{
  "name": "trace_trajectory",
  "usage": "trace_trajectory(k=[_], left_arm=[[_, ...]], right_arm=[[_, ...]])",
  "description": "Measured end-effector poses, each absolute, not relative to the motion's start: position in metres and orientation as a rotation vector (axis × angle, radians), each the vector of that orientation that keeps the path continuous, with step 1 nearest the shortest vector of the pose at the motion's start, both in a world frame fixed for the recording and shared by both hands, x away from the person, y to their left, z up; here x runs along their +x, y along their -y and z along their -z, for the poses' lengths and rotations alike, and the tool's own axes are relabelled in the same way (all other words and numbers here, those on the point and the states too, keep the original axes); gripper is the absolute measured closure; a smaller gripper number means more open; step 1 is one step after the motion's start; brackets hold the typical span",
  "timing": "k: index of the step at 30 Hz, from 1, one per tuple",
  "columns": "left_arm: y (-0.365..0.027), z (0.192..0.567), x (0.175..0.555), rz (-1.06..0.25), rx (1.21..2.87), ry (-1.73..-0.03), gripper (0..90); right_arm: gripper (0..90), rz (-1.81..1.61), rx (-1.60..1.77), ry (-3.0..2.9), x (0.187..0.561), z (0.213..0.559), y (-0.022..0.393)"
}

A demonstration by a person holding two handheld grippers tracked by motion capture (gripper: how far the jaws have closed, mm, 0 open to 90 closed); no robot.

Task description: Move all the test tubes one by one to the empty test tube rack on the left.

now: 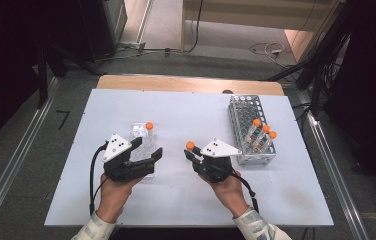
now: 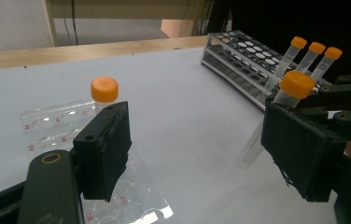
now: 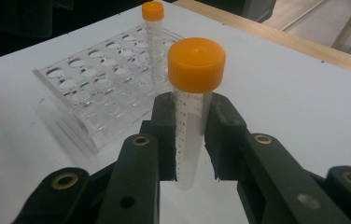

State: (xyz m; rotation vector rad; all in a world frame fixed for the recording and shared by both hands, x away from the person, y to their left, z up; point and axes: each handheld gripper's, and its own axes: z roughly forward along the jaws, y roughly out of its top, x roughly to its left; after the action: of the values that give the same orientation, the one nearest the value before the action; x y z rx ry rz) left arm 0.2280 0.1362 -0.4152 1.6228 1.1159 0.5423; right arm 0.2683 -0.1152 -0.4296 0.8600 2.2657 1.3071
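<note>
The clear rack (image 2: 71, 135) is half hidden (by the tool's pad).

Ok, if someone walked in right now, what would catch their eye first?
Probably the orange-capped tube clamped upright in the right claw, near the middle of the white table. Next, three more orange-capped tubes leaning in the metal rack at the right, and one capped tube standing in the clear plastic rack by the open left claw.

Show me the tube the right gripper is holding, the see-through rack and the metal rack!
held tube (image 3: 196, 65), right gripper view, its orange cap.
clear plastic rack (image 3: 78, 100), right gripper view, its holed top plate.
metal rack (image 1: 242, 105), high view, its empty far grid.
</note>
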Motion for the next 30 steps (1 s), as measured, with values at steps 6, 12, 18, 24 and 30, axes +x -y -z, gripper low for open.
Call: trace_trajectory(k=[6, 12, 18, 24, 30], left_arm=[[-0.126, 0.413, 0.233, -0.528, 1.635, -1.099, 25.3], [-0.117, 0.412, 0.239, -0.508, 1.640, -1.083, 27.5], [-0.105, 0.413, 0.242, -0.476, 1.657, -1.046, 32.5], [-0.095, 0.413, 0.245, -0.451, 1.674, -1.014, 40.1], [-0.088, 0.416, 0.250, -0.430, 1.705, -0.996, 48.1]], right_arm=[[72.4, -1.295, 0.844, -2.282, 0.268, 0.432, 0.110], [72.4, -1.295, 0.837, -2.301, 0.269, 0.434, 0.104], [72.4, -1.294, 0.828, -2.309, 0.270, 0.436, 0.097], [72.4, -1.302, 0.820, -2.319, 0.270, 0.437, 0.094], [72.3, -1.312, 0.816, -2.324, 0.270, 0.436, 0.093]])
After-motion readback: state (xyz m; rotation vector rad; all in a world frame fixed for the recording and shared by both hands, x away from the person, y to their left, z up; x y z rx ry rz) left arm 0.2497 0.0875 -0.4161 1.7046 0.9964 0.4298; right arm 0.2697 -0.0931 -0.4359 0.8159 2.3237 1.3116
